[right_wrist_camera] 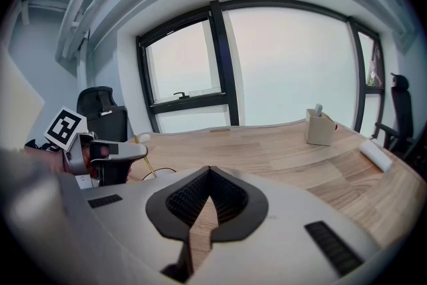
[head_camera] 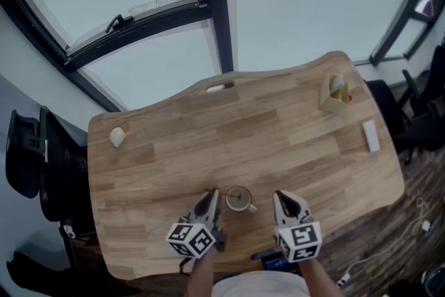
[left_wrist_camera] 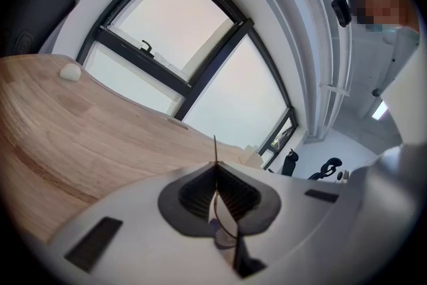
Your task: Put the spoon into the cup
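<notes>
L gripper (head_camera: 212,197), R gripper (head_camera: 280,197), 1 spoon (left_wrist_camera: 215,151), 1 cup (head_camera: 238,199)

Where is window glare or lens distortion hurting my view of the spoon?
Head view: windows blown white, but the pale wooden table and clear glass cup are evenly lit. Left gripper view: strong fisheye; the thin spoon handle is a dark sliver against the bright window. Right gripper view: curved, dark corners.

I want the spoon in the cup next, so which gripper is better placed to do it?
Left. The left gripper is shut on the spoon, gripping its thin handle, right beside the cup. The right gripper, on the cup's other side, is shut with nothing in it.
</notes>
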### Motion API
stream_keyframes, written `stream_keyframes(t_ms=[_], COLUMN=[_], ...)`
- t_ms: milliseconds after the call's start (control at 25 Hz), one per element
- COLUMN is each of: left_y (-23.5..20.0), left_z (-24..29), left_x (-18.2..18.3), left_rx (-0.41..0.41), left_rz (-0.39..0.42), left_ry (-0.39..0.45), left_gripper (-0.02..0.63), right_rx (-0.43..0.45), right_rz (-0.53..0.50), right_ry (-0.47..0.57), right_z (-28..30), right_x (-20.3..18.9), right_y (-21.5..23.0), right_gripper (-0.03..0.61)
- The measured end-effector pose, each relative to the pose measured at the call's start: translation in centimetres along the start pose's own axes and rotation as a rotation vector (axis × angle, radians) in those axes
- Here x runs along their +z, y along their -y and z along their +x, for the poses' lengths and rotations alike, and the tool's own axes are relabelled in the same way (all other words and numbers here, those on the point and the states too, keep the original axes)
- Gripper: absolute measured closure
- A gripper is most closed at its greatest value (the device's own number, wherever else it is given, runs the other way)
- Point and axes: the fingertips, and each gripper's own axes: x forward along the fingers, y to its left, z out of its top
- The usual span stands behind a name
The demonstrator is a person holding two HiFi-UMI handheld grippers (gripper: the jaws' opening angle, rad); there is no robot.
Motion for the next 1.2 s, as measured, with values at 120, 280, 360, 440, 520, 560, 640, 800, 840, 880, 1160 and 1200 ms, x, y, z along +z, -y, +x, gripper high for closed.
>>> stream_keyframes(t_ms=[120, 280, 360, 440, 520, 560, 640, 800, 840, 880, 1160, 1200], left_y=[0.01, 0.03, -0.02, -0.02, -0.01, -0.02, -0.04, -0.14, -0.15, -0.14, -0.04, -0.03], left_z=[0.03, 0.13, 0.21, 0.30, 0.40, 0.45, 0.49, 0.50, 0.51, 0.53, 0.73, 0.72], left_x=[-0.17, -0.37, -0.52, -0.66, -0.73, -0.74, -0.80, -0.87, -0.87, -0.87, -0.84, -0.85], left_rx=[0.001, 0.000, 0.002, 0.002, 0.001, 0.001, 0.000, 0.000, -0.001, -0.002, -0.008, -0.008], left_rz=[-0.004, -0.007, -0.008, -0.008, -0.011, -0.012, -0.014, -0.018, -0.019, -0.018, -0.009, -0.008], left_ry=[-0.003, -0.005, -0.007, -0.008, -0.008, -0.008, -0.009, -0.011, -0.011, -0.012, -0.012, -0.011], left_gripper=[0.612, 0.612, 0.612, 0.612, 0.612, 0.612, 0.612, 0.612, 0.612, 0.612, 0.612, 0.612], right_rx=[-0.003, -0.002, -0.002, -0.008, -0.008, -0.003, 0.005, 0.004, 0.003, 0.002, 0.007, 0.007], right_rz=[0.001, -0.005, -0.002, -0.001, -0.001, 0.000, 0.000, -0.016, -0.016, -0.012, 0.001, 0.001], right_ry=[-0.010, 0.000, 0.002, -0.002, -0.009, -0.013, -0.019, 0.006, 0.004, -0.004, -0.025, -0.026], right_z=[-0.13, 0.01, 0.01, -0.03, 0.04, 0.08, 0.09, 0.38, 0.38, 0.32, 0.32, 0.33], right_x=[0.05, -0.63, -0.47, -0.33, -0.58, -0.64, -0.43, -0.42, -0.27, -0.08, -0.24, -0.25], right_y=[0.02, 0.29, 0.25, 0.31, 0.45, 0.43, 0.22, 0.29, 0.24, 0.13, -0.06, -0.09], right_gripper=[0.581, 0.581, 0.581, 0.581, 0.581, 0.581, 0.581, 0.580, 0.581, 0.581, 0.581, 0.581])
